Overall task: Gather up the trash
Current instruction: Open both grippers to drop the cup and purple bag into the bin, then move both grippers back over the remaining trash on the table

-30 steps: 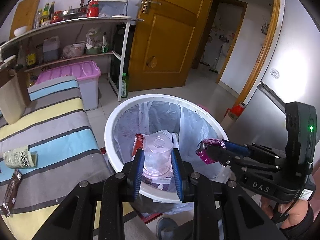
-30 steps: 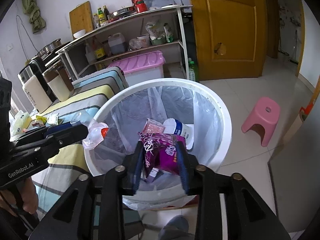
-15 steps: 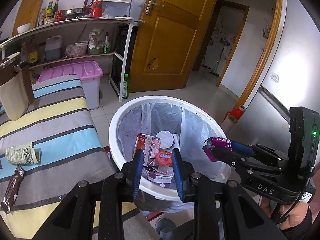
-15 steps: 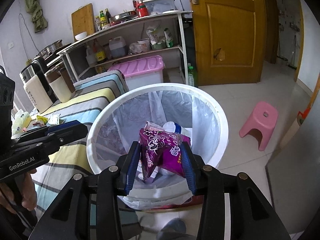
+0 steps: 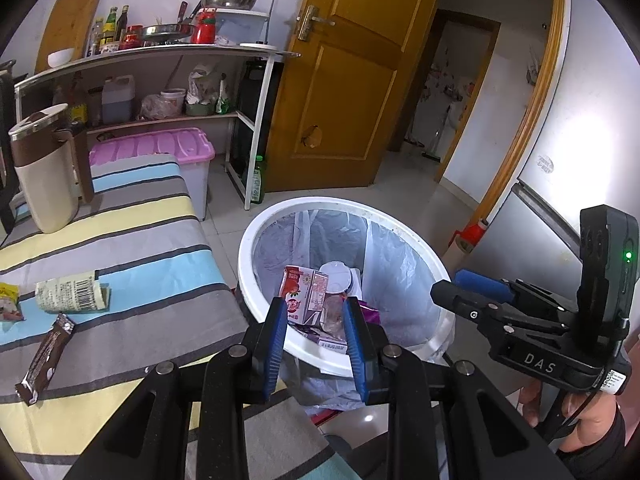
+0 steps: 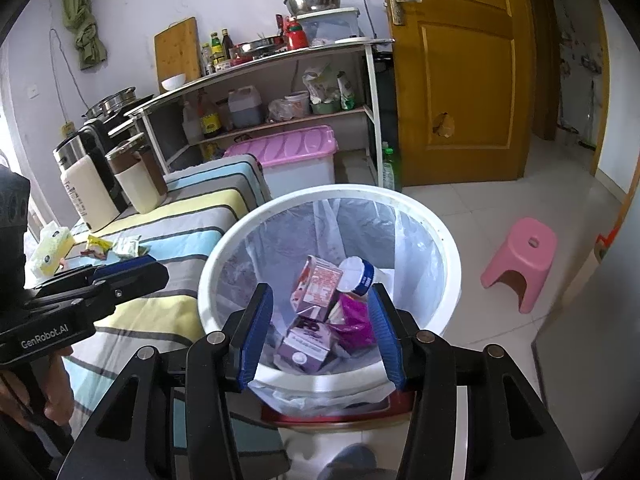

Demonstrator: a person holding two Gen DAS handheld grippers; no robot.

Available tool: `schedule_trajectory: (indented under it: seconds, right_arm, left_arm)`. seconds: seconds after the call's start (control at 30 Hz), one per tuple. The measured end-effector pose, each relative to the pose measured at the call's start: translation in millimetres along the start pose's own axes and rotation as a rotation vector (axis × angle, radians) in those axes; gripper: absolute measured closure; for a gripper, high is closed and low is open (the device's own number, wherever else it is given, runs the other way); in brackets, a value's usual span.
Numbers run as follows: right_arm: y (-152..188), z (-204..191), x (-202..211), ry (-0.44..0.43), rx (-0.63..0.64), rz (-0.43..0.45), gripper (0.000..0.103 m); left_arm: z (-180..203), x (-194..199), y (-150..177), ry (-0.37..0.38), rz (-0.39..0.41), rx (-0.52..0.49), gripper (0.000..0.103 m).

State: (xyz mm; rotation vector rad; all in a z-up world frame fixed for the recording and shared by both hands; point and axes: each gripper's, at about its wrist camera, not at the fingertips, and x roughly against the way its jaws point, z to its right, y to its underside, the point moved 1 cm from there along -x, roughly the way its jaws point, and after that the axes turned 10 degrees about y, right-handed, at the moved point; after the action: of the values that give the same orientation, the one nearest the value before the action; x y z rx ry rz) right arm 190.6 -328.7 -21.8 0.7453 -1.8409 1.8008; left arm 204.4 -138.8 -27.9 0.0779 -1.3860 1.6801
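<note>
A white bin [image 5: 245,264] with a clear liner stands beside the striped table [image 5: 132,240]. In it lie a milk carton [image 6: 317,283], a white cup [image 6: 357,273] and a purple wrapper [image 6: 355,317]. My left gripper [image 5: 316,320] hovers over the bin's near rim, open and empty. Over the bin [image 6: 451,264], my right gripper [image 6: 320,320] has its jaws opening, nothing pressed between its pads, and the purple wrapper lies below them. On the table lie a crumpled paper label [image 5: 68,291], a brown bar wrapper [image 5: 47,354] and a yellow wrapper [image 5: 8,291].
Two thermos jugs [image 6: 138,176] stand at the table's far end, with a tissue pack [image 6: 52,246] and small wrappers [image 6: 112,246] nearby. A pink-lidded box [image 6: 296,158] sits under a loaded shelf. A pink stool [image 6: 520,258] is right of the bin, and a fridge [image 5: 560,168] stands beyond.
The clear plastic cup left my left gripper and dropped into the bin. The right jaws widened and the purple wrapper slid out into the bin. Both grippers drew back slightly.
</note>
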Motion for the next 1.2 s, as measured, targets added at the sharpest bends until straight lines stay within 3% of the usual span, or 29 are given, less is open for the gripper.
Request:
schedule_trajectory:
  seconds: [0.5, 1.2]
  right_arm:
    - [0.4, -43.2, 45.2, -0.061, 0.05, 0.04, 0.053]
    - [17.8, -113.4, 70.5, -0.19, 0.145, 0.033, 0.053]
  left_arm:
    - [-4.8, 58.6, 17.3, -0.047, 0.071, 0.004, 0.074]
    - [-24.5, 137.5, 49.4, -0.153, 0.153, 0.039, 0.074]
